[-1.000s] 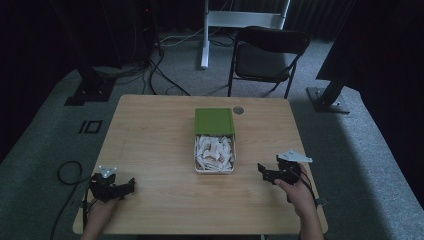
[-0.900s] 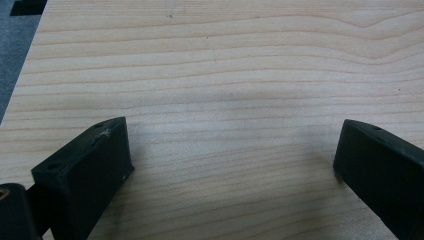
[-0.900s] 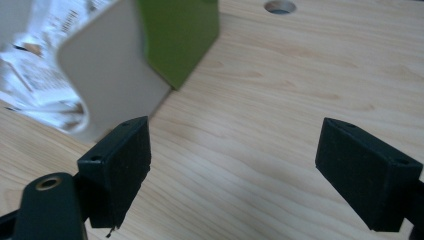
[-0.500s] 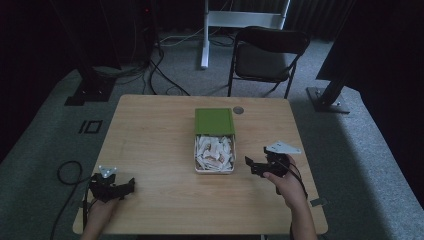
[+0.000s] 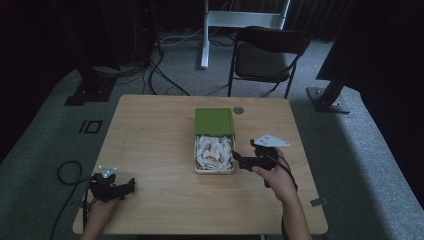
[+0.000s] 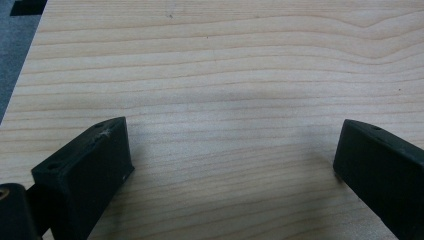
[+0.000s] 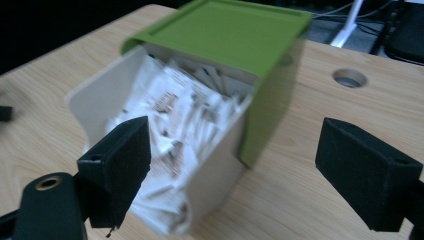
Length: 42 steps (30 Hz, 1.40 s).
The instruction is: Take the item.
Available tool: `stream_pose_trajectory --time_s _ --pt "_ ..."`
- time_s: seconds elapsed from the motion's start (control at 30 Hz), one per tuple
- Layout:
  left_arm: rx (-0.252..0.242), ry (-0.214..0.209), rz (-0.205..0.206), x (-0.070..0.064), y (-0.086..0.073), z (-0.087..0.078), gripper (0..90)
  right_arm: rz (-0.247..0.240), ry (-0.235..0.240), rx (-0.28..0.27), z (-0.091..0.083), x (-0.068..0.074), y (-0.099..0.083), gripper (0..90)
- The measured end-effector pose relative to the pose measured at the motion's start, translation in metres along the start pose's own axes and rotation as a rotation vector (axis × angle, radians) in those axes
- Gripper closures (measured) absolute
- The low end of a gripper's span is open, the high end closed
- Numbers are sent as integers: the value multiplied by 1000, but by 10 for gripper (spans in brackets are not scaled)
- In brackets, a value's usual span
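- High view: we see the whole desk (image 5: 150,130) with the box (image 5: 214,145) near its middle, long axis running from the person's side to the far edge. Its green lid (image 5: 214,121) covers the far half; the near half is open and full of white packets (image 5: 213,152). The right hand-held gripper (image 5: 239,161) sits just beside the box's near right corner, jaws toward it. The left hand-held gripper (image 5: 131,184) rests at the near left of the desk, well apart from the box. A chair (image 5: 267,50) stands beyond the far edge.
- Left gripper view: we get bare wood grain between the two black jaws, which stand wide apart with nothing in them. The box is out of this frame.
- Right gripper view: we see the box (image 7: 200,115) up close and blurred, open end nearest the camera, lid (image 7: 225,32) at the far end. Jaws are spread wide, one in front of the packets (image 7: 180,125), the other over bare desk; whether either touches the box we cannot tell. A round hole (image 7: 349,78) in the desk shows beyond.
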<state>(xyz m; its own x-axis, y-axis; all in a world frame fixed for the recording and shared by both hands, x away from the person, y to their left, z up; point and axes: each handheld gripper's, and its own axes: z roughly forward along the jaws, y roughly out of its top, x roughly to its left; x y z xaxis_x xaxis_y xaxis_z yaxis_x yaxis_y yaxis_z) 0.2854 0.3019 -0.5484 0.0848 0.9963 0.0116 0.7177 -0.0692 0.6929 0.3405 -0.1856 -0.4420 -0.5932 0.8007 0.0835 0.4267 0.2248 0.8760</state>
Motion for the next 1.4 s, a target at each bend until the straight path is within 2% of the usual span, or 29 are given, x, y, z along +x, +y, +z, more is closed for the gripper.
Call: stream_pose_trajectory --time_s 0.2,0.6,0.67,0.83,0.9,1.0,1.1,1.23,1.4 --pt "-1 0 -1 0 0 0 28 -47 28 2 10 13 10 144" --pt "-1 0 -1 0 0 0 27 -93 80 13 33 36 20 153" --pt "-2 0 -1 0 0 0 27 -100 89 12 37 39 21 214" --pt "-1 0 0 0 0 0 28 -114 96 36 47 43 20 228" --pt "0 0 1 0 0 0 28 -124 111 53 52 47 19 249" --pt "1 0 2 0 0 0 28 -128 110 66 57 49 17 281" --pt "-1 0 -1 0 0 0 28 -127 117 93 67 52 12 358" --pt "-1 0 0 0 0 0 28 -142 96 129 73 55 7 479" --pt "-1 0 -1 0 0 0 28 -144 71 171 81 60 2 537"
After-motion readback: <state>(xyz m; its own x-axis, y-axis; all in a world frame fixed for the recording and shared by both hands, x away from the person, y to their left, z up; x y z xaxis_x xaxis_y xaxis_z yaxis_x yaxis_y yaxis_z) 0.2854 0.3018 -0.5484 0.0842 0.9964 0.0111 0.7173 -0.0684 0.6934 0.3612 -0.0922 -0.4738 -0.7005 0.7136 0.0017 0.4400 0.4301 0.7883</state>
